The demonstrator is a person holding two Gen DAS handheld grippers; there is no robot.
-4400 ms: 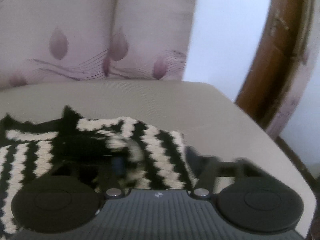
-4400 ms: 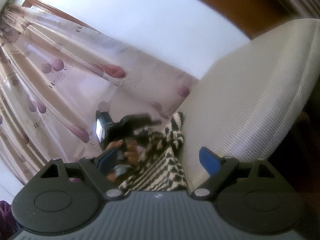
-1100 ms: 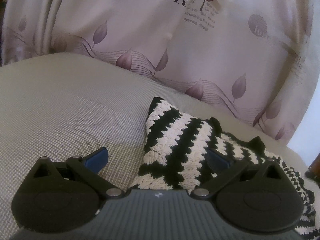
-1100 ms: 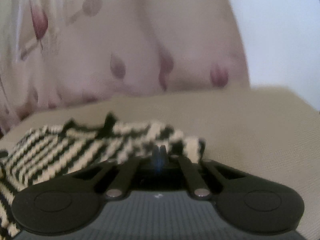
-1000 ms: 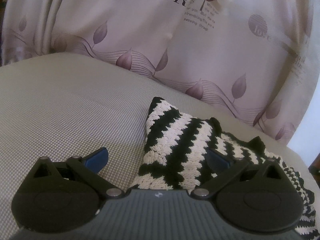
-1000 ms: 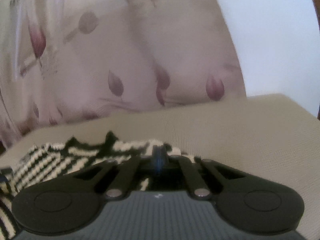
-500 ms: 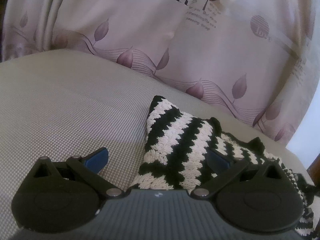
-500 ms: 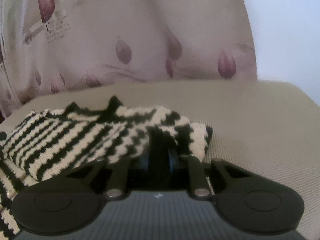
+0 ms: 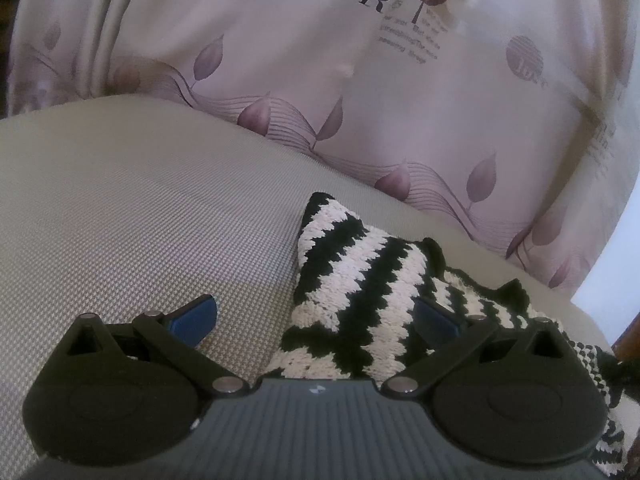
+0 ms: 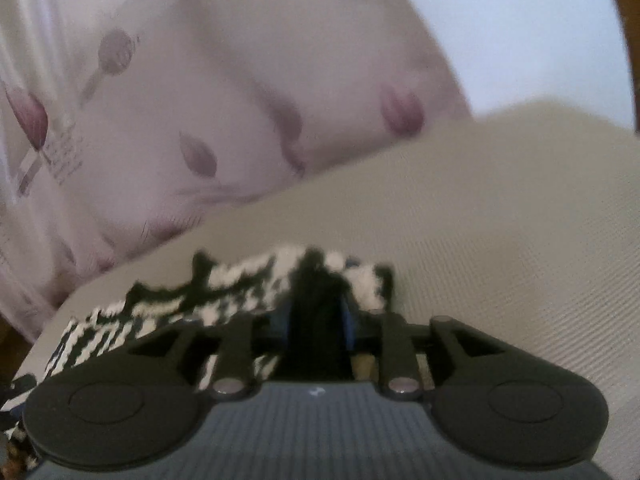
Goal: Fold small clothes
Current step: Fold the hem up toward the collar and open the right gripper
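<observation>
A small black-and-white striped knitted garment (image 9: 360, 280) lies on a beige cushion (image 9: 140, 208). My left gripper (image 9: 316, 316) is open, low over the garment's near end, its blue fingertips (image 9: 196, 314) apart on either side of the fabric. In the blurred right wrist view the same garment (image 10: 224, 288) is bunched, and my right gripper (image 10: 316, 312) is shut on a dark fold of it, holding that edge a little above the cushion (image 10: 500, 240).
A pale pink curtain with purple leaf prints (image 9: 360, 80) hangs right behind the cushion and also shows in the right wrist view (image 10: 180, 100). A white wall (image 10: 520, 20) and a brown wooden frame (image 10: 628, 40) stand at the right.
My right gripper, still shut on the garment's fold, has moved with it, and its view has tilted and blurred. My left gripper has stayed open and almost still over the garment.
</observation>
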